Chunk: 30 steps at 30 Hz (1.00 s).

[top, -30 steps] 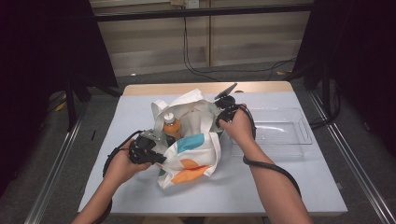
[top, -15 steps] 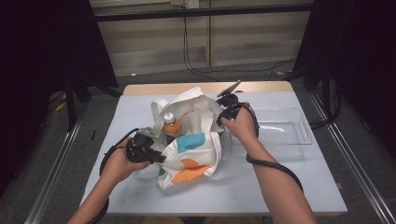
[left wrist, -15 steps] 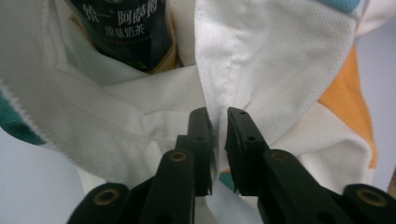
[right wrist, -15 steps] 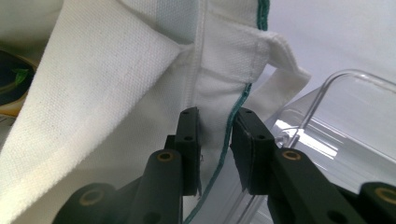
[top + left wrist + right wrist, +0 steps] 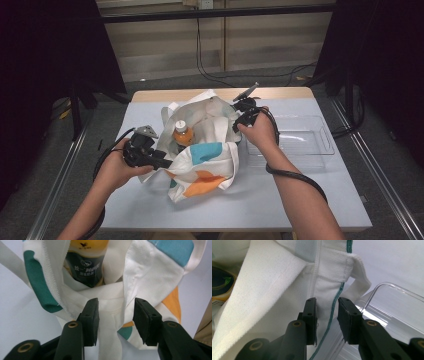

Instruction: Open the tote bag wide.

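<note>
A pale grey table [image 5: 310,195] stands before dark curtains, and a white canvas tote bag with teal and orange patches [image 5: 200,150] slumps at its middle. Inside stands an orange drink bottle with a white cap [image 5: 182,133]. The left gripper [image 5: 161,161] is at the bag's near rim, jaws apart around a white fabric fold. The right gripper [image 5: 239,119] has its jaws slightly parted astride the teal-stitched far rim, just beside a clear plastic tray [image 5: 300,142]
</note>
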Available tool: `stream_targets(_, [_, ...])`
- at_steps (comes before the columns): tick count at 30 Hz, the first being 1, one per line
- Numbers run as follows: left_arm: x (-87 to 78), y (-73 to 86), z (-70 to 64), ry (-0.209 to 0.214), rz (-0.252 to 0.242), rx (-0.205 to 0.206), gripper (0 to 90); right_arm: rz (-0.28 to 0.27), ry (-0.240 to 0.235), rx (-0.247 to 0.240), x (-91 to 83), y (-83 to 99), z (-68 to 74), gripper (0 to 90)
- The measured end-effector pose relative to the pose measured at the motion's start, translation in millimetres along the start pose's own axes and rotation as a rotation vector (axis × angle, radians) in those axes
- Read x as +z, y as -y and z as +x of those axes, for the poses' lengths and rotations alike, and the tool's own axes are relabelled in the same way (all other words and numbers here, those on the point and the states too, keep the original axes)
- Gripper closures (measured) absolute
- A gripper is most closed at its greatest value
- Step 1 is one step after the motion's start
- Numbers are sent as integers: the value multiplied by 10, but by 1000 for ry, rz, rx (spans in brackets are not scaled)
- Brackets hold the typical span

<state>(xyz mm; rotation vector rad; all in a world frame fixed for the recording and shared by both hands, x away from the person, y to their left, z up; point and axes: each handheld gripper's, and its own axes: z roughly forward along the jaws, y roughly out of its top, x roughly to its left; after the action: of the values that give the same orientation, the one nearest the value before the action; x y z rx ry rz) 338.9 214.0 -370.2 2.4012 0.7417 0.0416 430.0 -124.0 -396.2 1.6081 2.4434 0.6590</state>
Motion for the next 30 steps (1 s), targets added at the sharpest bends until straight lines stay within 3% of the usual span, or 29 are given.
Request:
stream_targets(1, [-16, -3, -5, -8, -15, -11, 548, 0, 0, 0, 0, 0, 0, 685])
stream_targets(5, [-103, -40, 9, -24, -14, 13, 517, -3, 7, -5, -28, -24, 8, 669])
stream_targets(7, [-139, -65, -1, -32, -36, -10, 510, -8, 9, -12, -45, -38, 7, 661])
stream_targets(11, [-249, -136, 21, -46, -45, 16, 510, -21, 17, -29, -66, -50, -1, 650])
stream_targets(14, [-300, -180, 37, -68, -77, -2, 515, -22, 25, -32, -89, -58, -10, 628])
stream_targets(16, [-339, -227, 76, -75, -73, -1, 527, -33, 29, -38, -113, -61, -28, 607])
stream_targets(17, [-340, -242, 79, -93, -80, -6, 529, -35, 27, -32, -121, -62, -29, 606])
stream_targets(21, [-339, -289, 106, -83, -84, -14, 549, -46, 28, -40, -149, -66, -50, 606])
stream_targets(23, [-329, -322, 134, -100, -104, -33, 571, -59, 7, -29, -182, -72, -74, 609])
stream_targets(30, [-337, -385, 205, -124, -117, -51, 635, -91, 1, -46, -236, -83, -98, 618])
